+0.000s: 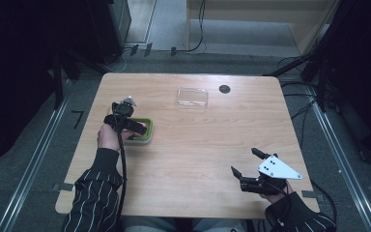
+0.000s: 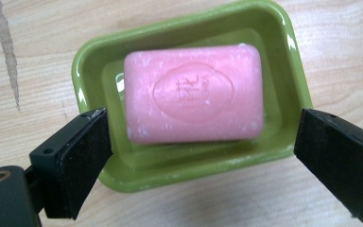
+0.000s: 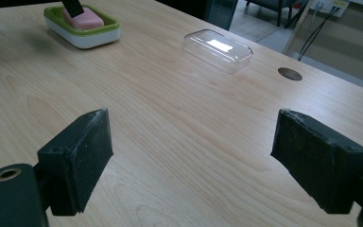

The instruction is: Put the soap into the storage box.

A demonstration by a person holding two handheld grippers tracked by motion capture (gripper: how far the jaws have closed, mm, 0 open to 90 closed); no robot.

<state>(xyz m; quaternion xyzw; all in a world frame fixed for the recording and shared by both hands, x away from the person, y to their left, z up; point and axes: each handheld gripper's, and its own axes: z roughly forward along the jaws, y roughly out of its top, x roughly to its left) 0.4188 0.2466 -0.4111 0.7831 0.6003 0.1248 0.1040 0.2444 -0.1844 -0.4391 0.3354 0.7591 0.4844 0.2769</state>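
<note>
A pink soap bar (image 2: pixel 194 93) lies flat in a green soap dish (image 2: pixel 283 71) on the wooden table. My left gripper (image 2: pixel 198 158) hangs open just above the dish, one jaw at each end of it, touching nothing. From above, the left gripper (image 1: pixel 134 126) covers most of the dish (image 1: pixel 148 137) at the table's left. The right gripper (image 1: pixel 245 160) stands open near the front right edge with nothing between its jaws. Its own view has the dish (image 3: pixel 85 33) and soap (image 3: pixel 87 20) far off at the upper left.
A clear plastic lid (image 1: pixel 192 97) lies upside up toward the back of the table (image 1: pixel 198 145), also the lid (image 3: pixel 218 49) in the right gripper view. A dark round hole (image 1: pixel 224 89) sits right of it. Cables and rails line the floor around.
</note>
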